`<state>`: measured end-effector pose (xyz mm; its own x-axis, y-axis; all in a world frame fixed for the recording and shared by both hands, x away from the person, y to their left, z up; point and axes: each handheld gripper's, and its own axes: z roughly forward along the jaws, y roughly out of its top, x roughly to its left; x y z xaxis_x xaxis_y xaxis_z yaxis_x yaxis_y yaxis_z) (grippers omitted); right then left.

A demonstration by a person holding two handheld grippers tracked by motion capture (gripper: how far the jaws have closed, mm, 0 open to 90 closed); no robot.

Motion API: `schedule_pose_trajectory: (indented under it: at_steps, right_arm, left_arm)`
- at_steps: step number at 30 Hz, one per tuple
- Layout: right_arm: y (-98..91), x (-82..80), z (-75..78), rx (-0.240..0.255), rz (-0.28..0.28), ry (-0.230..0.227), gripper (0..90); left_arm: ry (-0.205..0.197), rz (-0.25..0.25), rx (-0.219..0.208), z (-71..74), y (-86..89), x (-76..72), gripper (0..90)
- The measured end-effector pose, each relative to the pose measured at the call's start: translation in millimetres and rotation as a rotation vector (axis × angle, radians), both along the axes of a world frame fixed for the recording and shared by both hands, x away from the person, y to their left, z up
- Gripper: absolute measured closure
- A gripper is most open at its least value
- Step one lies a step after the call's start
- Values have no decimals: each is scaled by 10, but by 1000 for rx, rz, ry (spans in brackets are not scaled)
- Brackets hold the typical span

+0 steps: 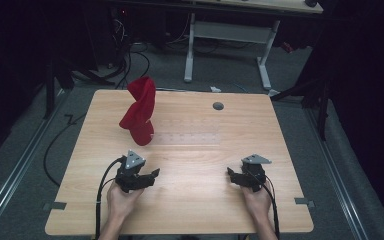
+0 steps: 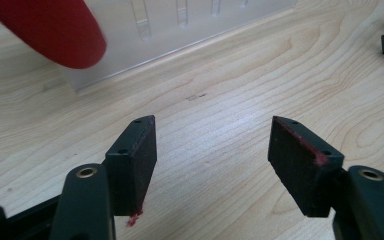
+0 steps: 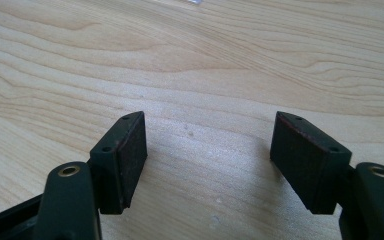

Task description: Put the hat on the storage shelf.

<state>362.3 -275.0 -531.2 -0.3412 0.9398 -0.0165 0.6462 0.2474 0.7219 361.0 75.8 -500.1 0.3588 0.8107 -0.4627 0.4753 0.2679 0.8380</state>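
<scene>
Red cloth [image 1: 139, 111] on rack [image 1: 190, 132] ahead

both grippers [image 1: 152, 176] [image 1: 231, 175] agape, empty-jawed

Lab: cables [image 1: 130, 60], dark curtains [image 1: 365, 100]

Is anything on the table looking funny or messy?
The red cloth stands up tall in a twisted heap at one end of a clear plastic rack, instead of lying flat. The left gripper has red smears on its pads. Both grippers wait open.
</scene>
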Motion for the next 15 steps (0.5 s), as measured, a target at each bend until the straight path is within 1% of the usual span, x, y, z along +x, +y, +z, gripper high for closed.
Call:
schedule_pose_trajectory:
  at_steps: [1,4,6,9,13,15]
  right_arm:
    - [0,0,0,0,0,0,311]
    - [0,0,0,0,0,0,311]
    - [0,0,0,0,0,0,310]
    - [0,0,0,0,1,0,310]
    - [-1,0,0,0,1,0,310]
    - [0,0,0,1,0,0,310]
  left_arm:
    - [6,-1,-3,-14,-13,8,356]
    - [8,-4,7,-60,-31,26,350]
    - [13,3,2,-90,-36,46,346]
    - [13,26,-1,-140,-41,82,326]
    - [16,51,16,-198,-47,119,314]
    - [16,60,15,-220,-43,137,312]
